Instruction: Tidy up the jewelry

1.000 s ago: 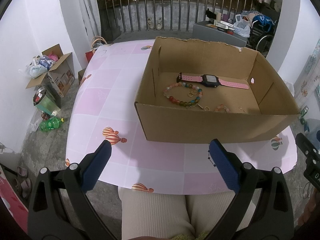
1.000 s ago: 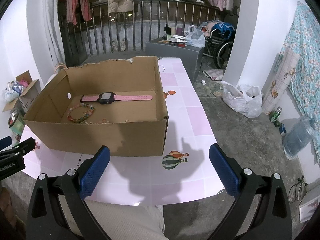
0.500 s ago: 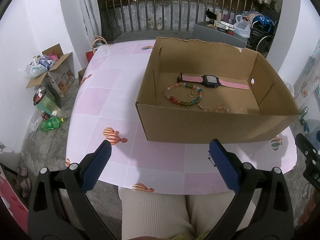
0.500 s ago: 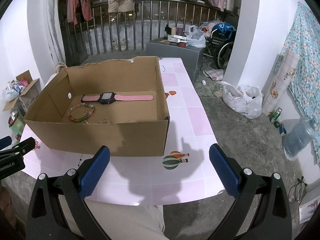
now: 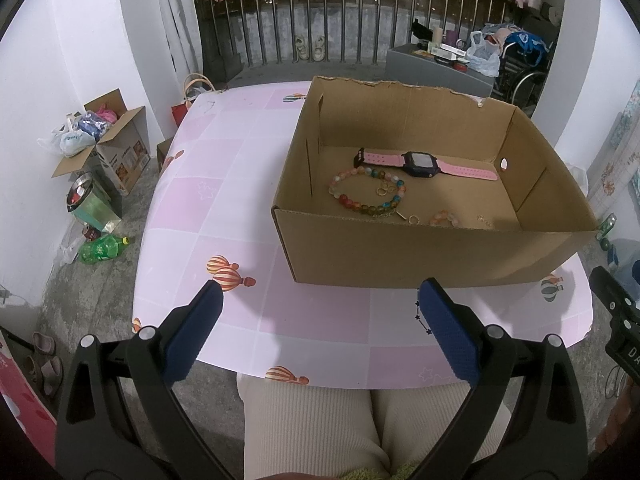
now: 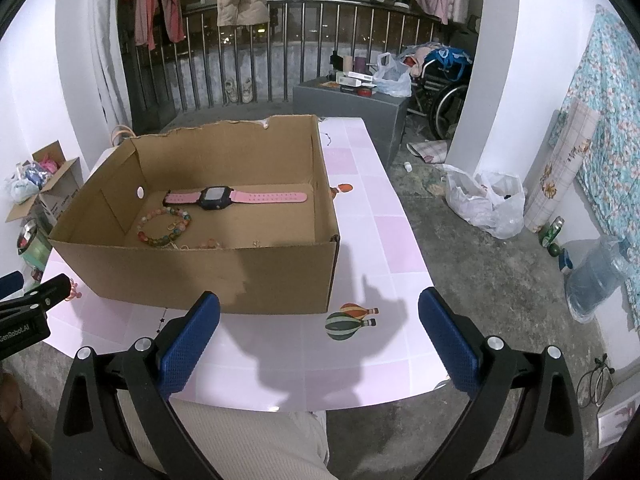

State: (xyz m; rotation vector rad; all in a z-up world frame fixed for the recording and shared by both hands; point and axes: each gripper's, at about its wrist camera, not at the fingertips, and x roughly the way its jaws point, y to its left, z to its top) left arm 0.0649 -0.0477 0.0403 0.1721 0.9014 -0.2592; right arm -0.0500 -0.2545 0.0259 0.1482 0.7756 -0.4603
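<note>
Left gripper [image 5: 320, 308] and right gripper [image 6: 320, 320] both hovering spread wide, holding nothing — pink watch [image 5: 424, 163], beaded bracelet [image 5: 366, 191] lying inside cardboard box [image 5: 432, 256].

Left wrist view: from the table's near edge, looking forward and down into the open brown cardboard box [image 5: 436, 258], nearby. Right wrist view: further right, same heading, box [image 6: 208, 276] left of centre. Both share the box and pink checked tablecloth [image 5: 224, 184].

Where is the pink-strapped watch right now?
The pink-strapped watch with a dark face lies flat on the floor of the open cardboard box, towards its far wall, just behind the multicoloured bead bracelet.
</note>
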